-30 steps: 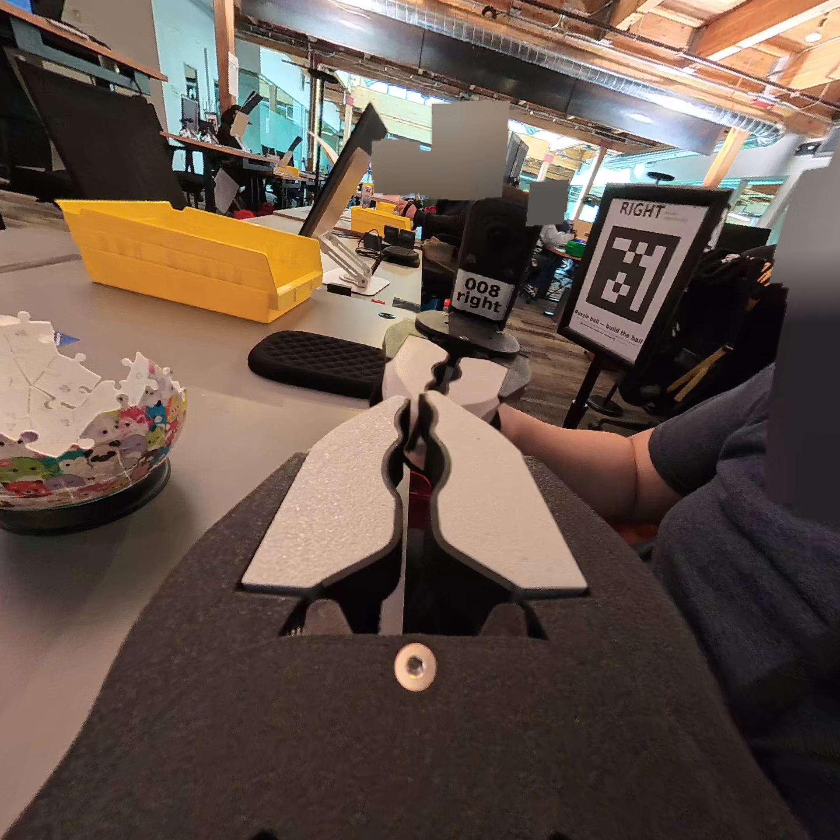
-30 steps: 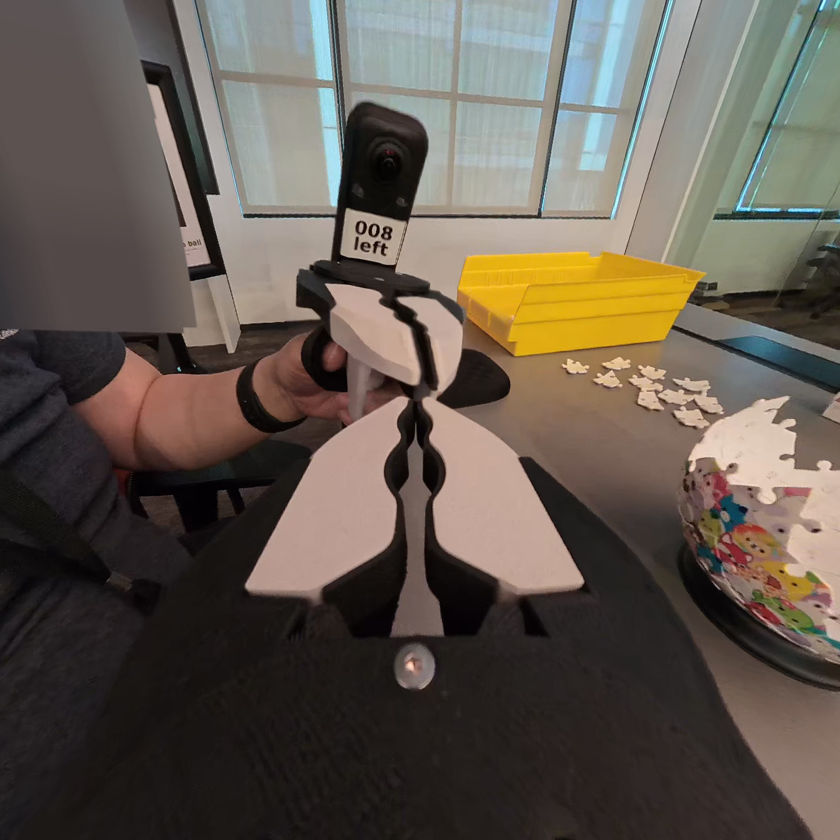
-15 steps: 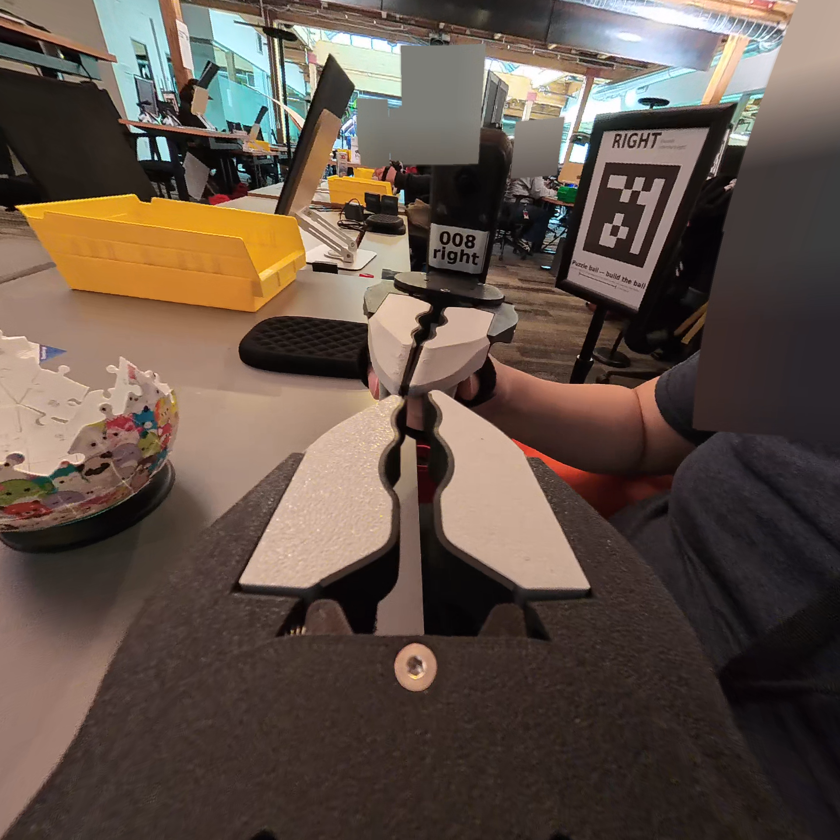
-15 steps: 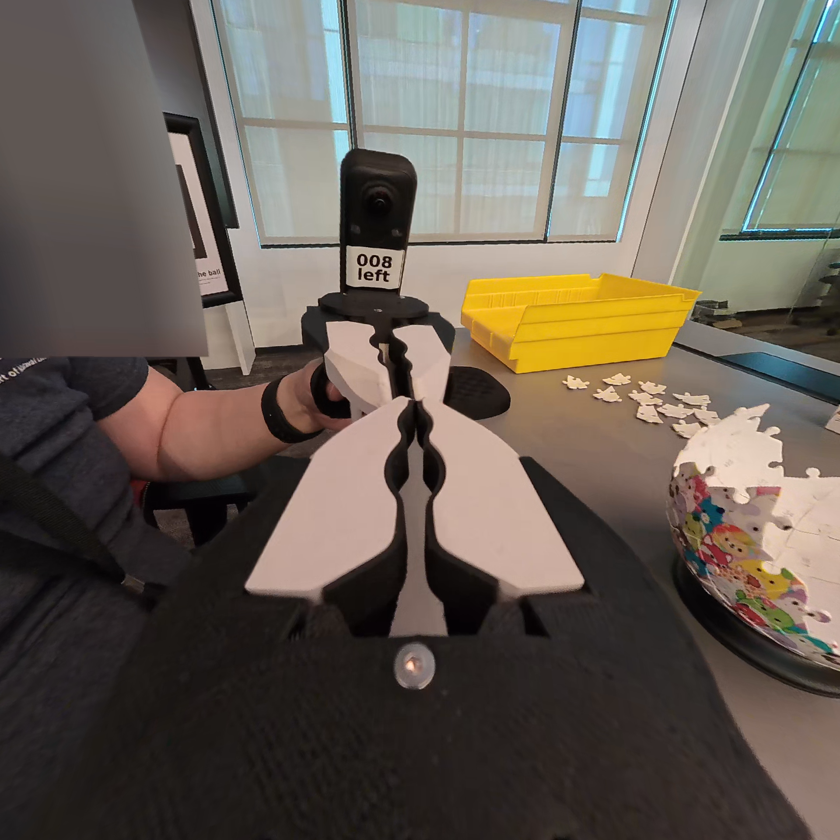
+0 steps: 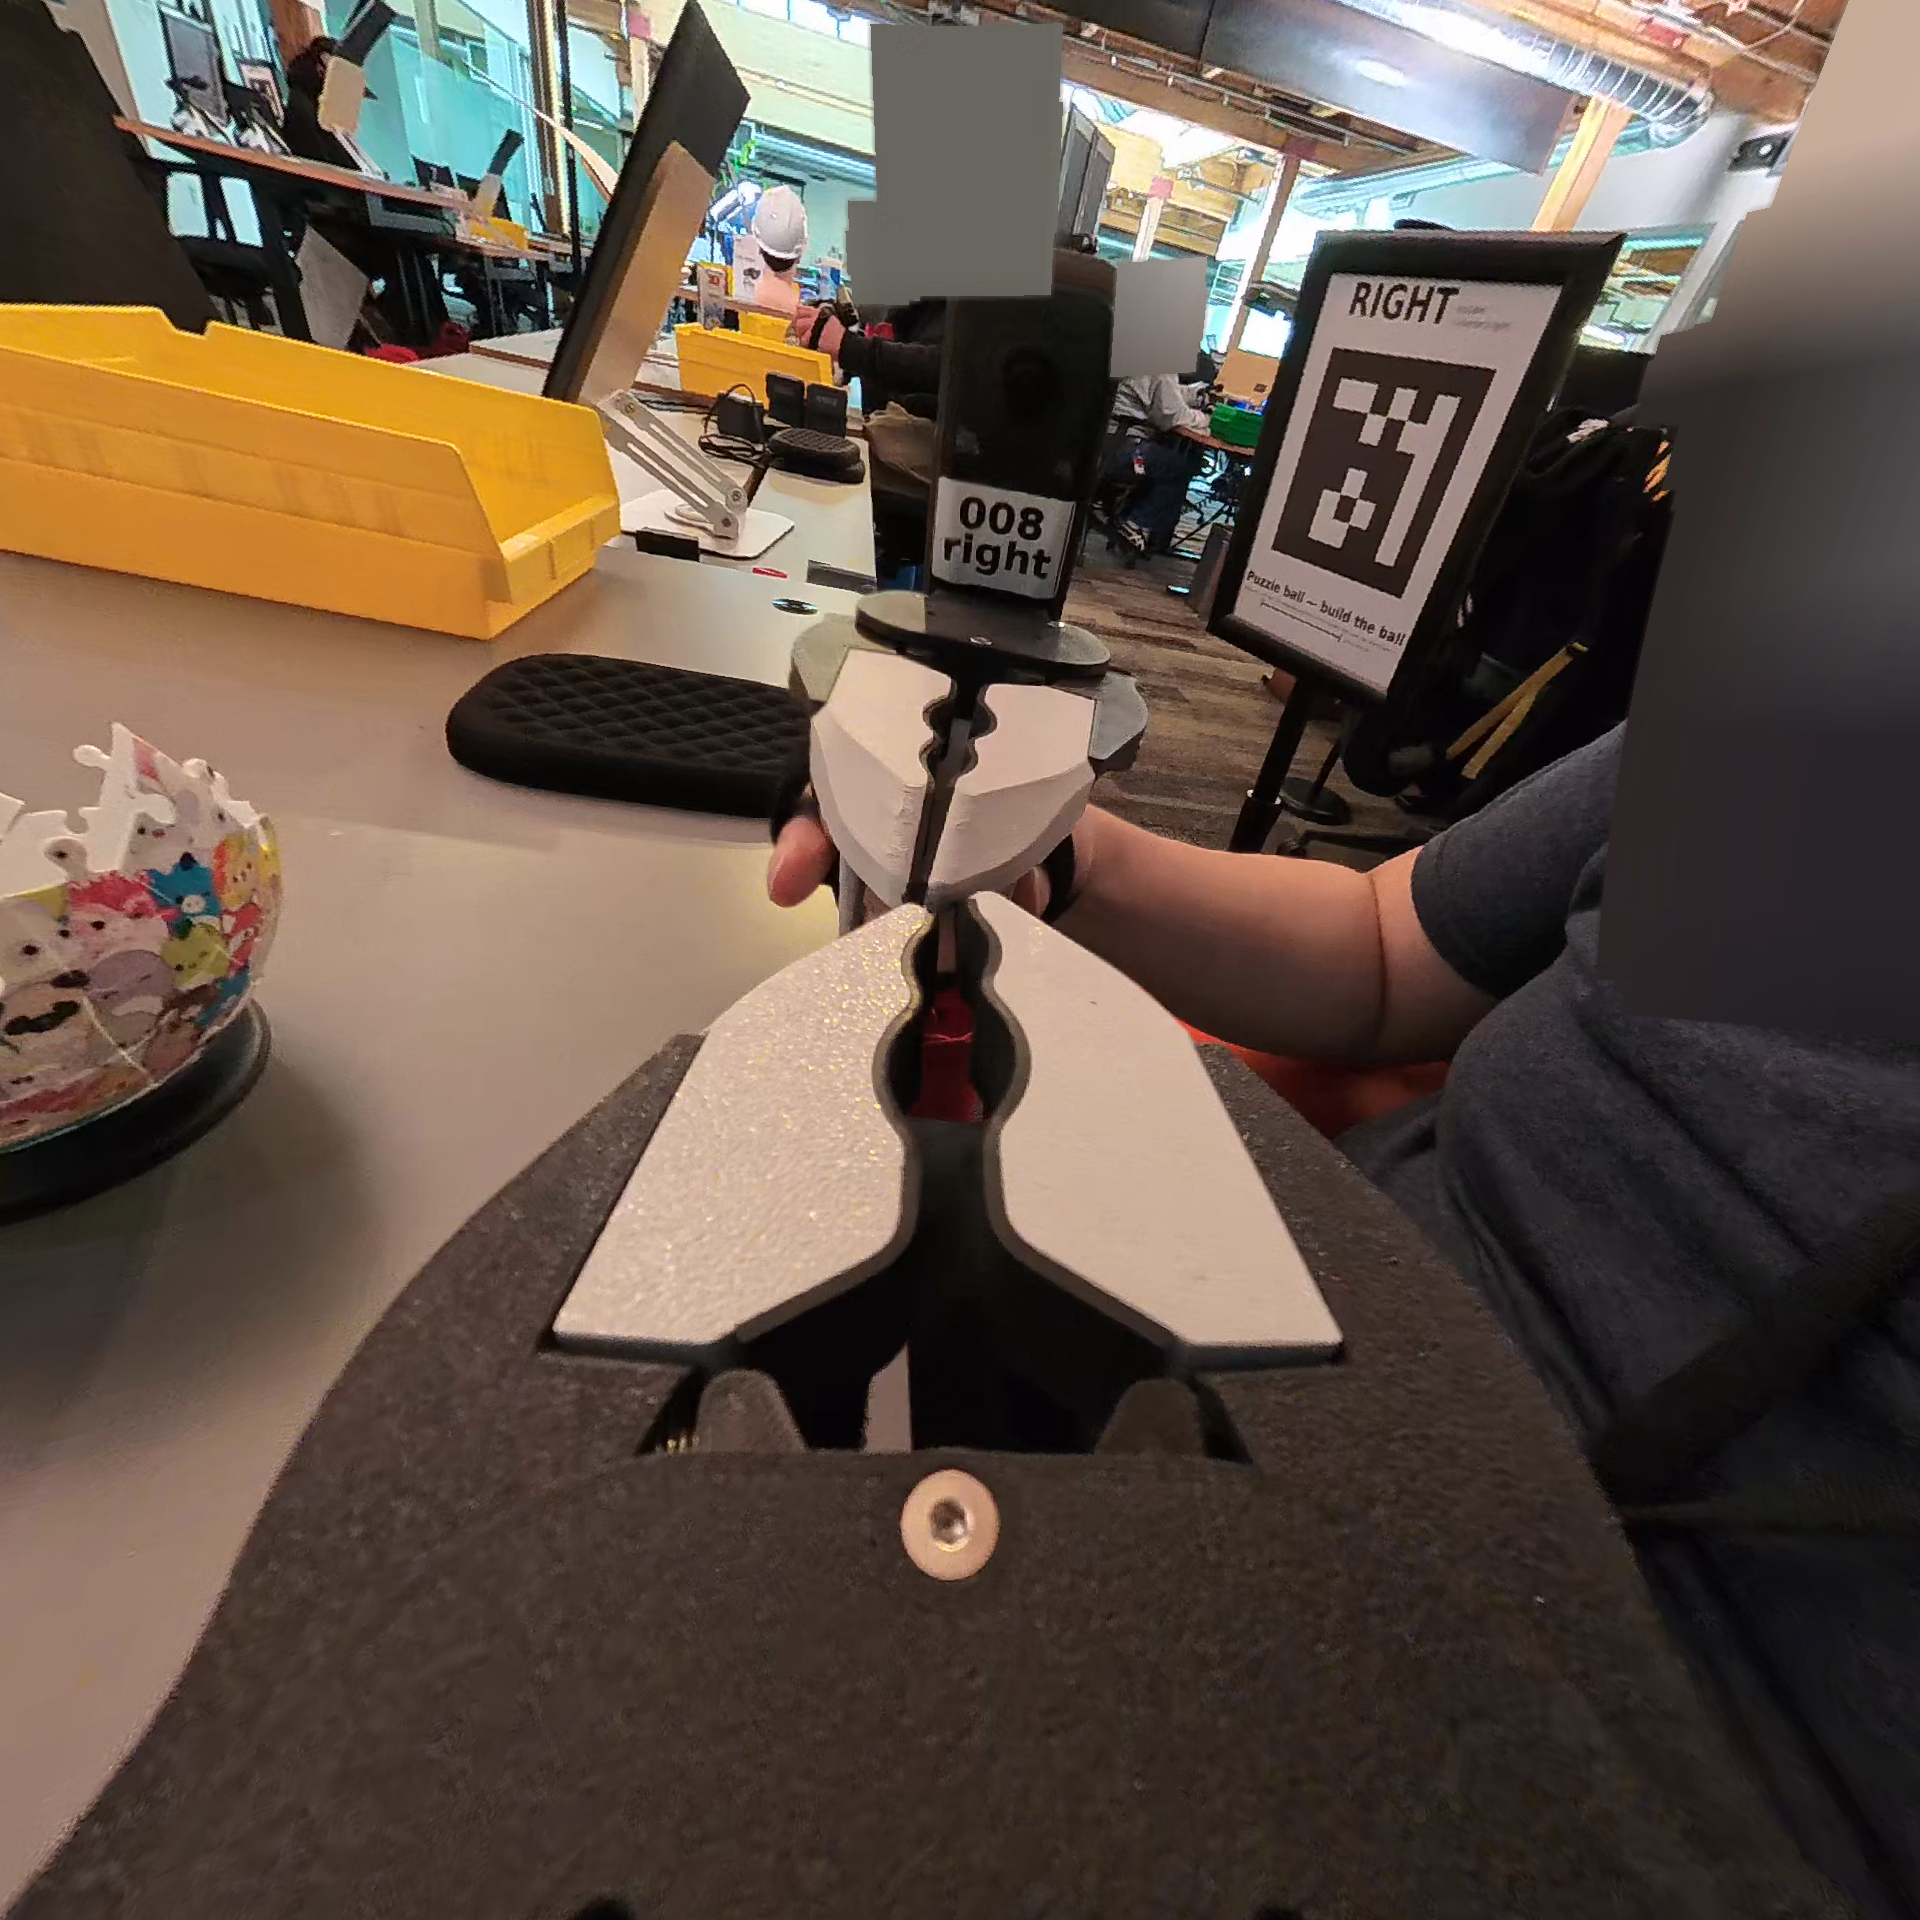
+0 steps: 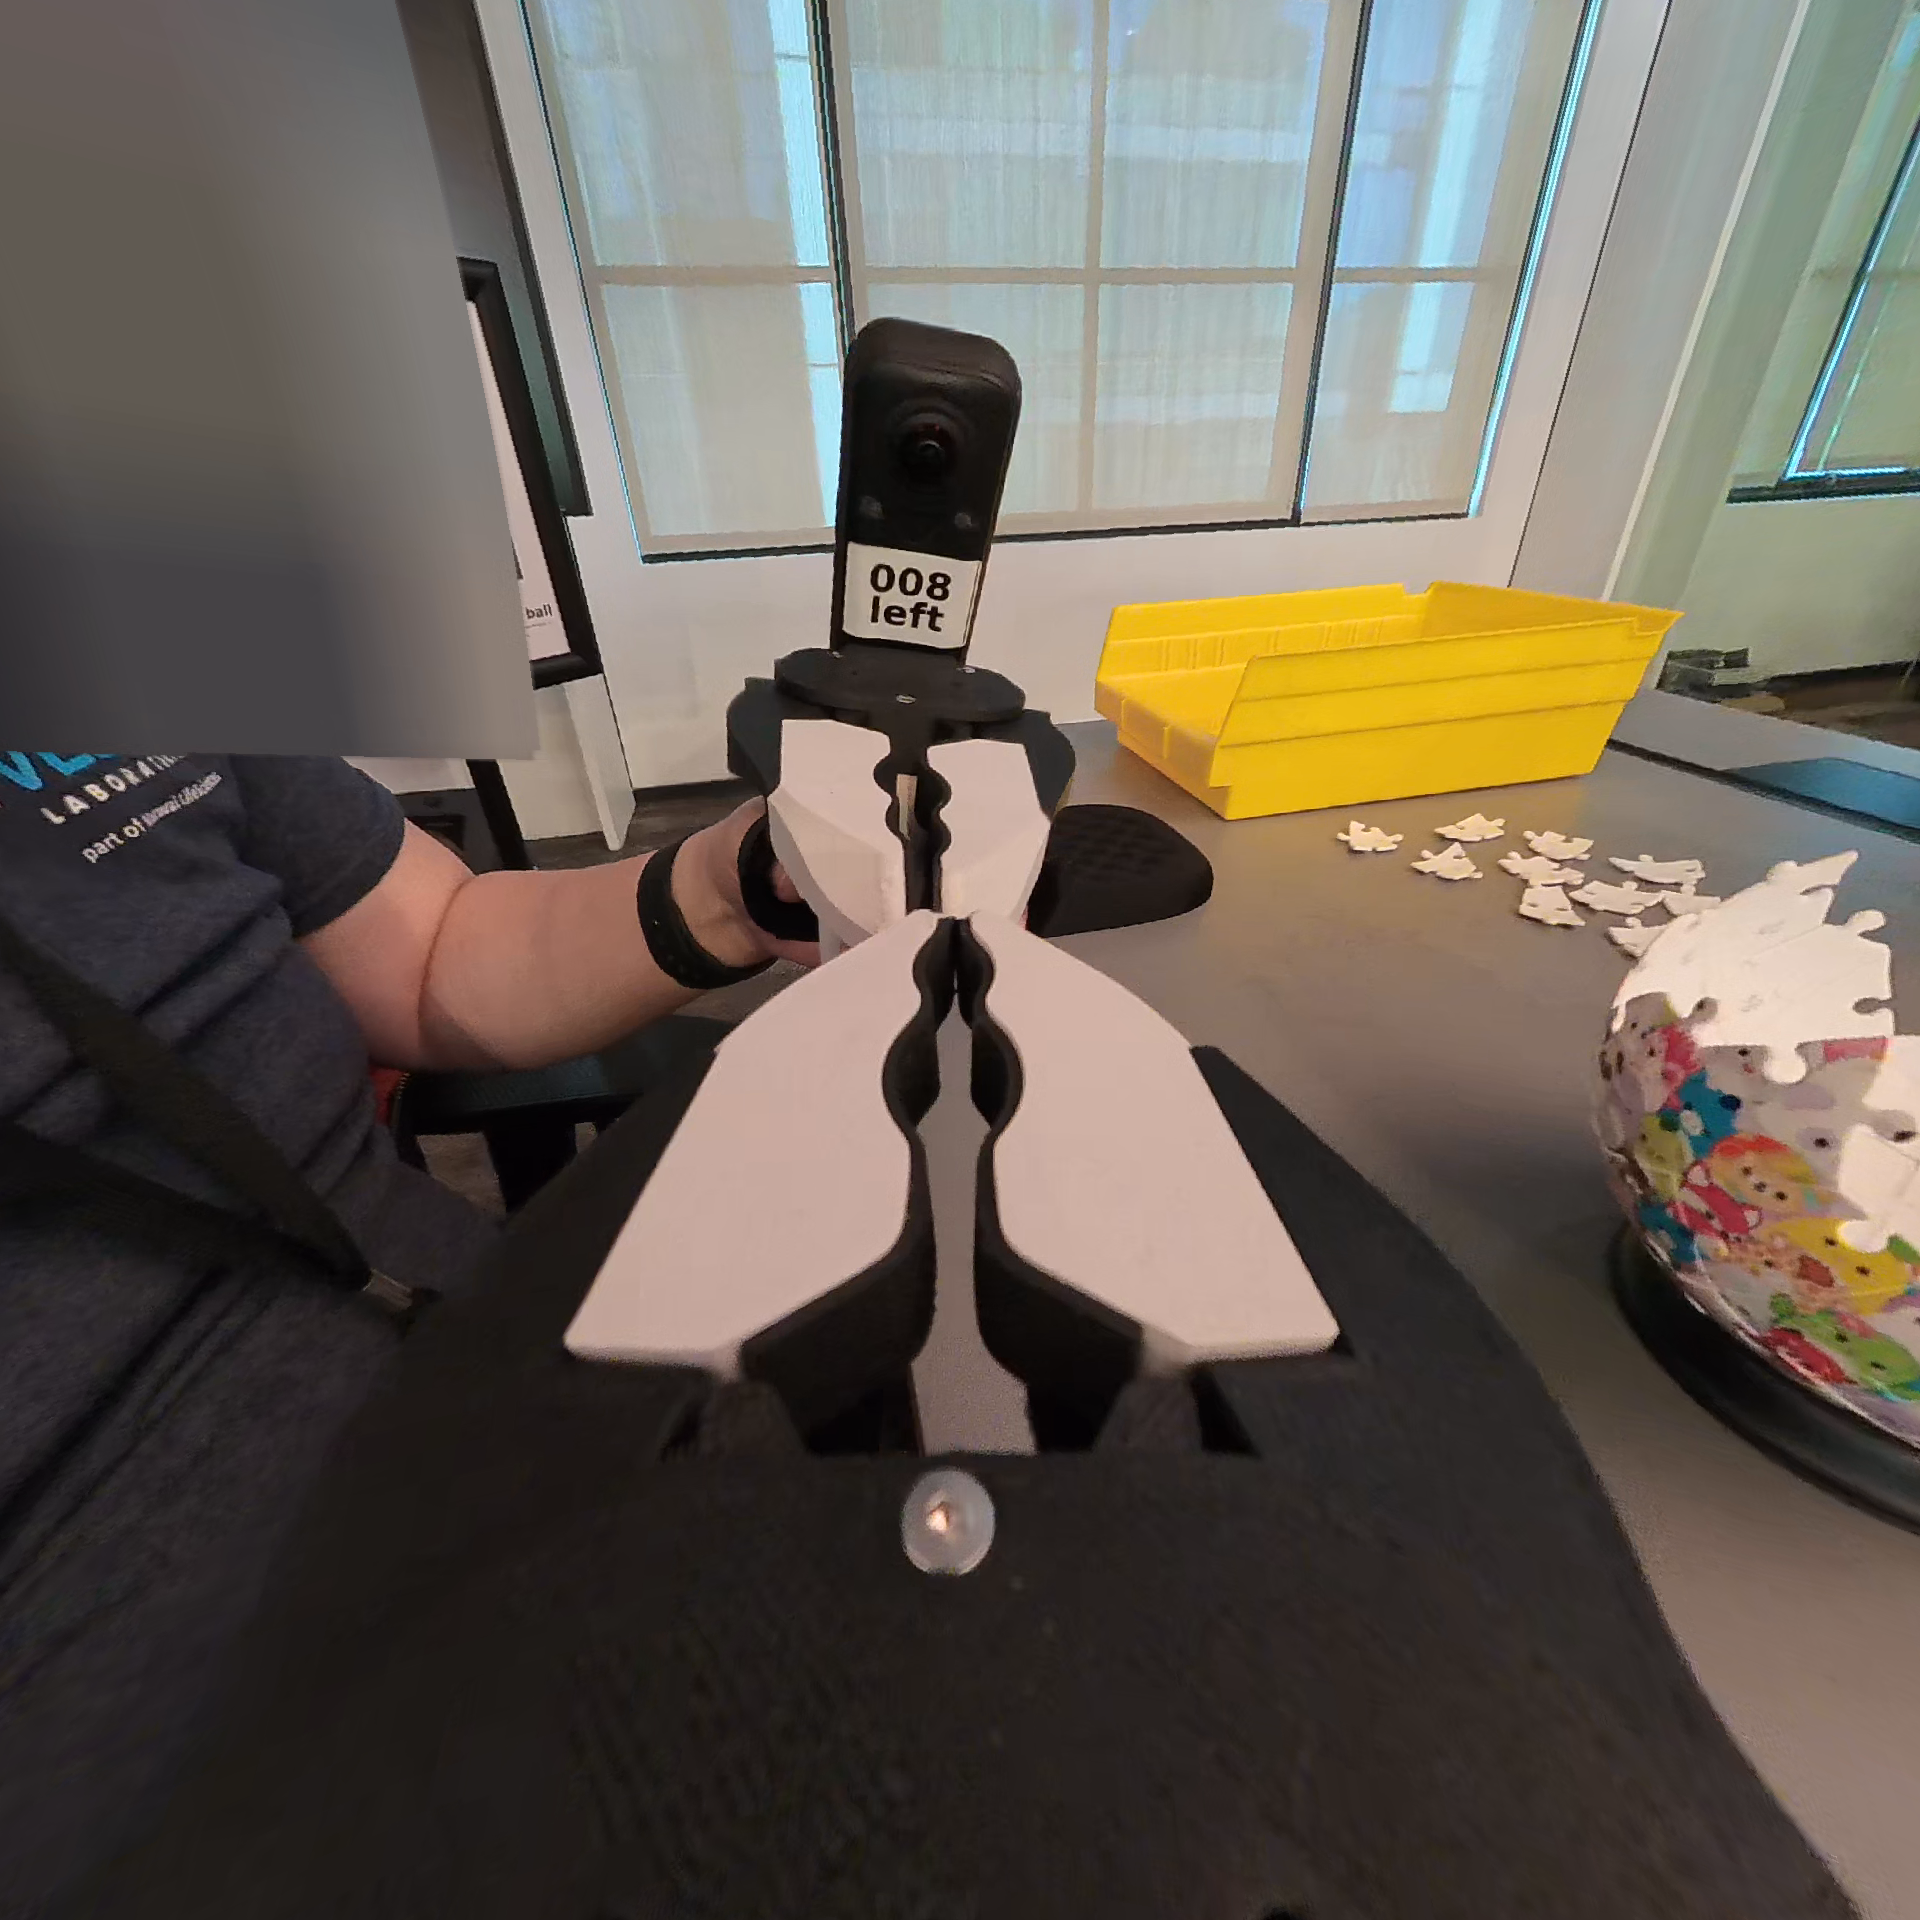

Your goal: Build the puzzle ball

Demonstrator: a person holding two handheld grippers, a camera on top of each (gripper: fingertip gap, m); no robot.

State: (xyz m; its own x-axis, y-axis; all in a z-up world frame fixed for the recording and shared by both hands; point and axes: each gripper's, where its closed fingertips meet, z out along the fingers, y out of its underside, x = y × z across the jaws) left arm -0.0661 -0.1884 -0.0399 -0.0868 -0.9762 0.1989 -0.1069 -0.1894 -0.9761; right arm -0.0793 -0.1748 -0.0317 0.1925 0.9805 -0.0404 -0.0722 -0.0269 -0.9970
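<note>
Fingers (image 5: 831, 1122) of both our grippers pinched together, tip to tip, holding nothing; puzzle ball (image 6: 1766, 1174) could be knocked.

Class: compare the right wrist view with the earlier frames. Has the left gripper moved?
Yes. The white-fingered left gripper has swung upright and come closer to the camera, judged against the window frame behind it. Its fingertips now nearly meet the right gripper.
</note>
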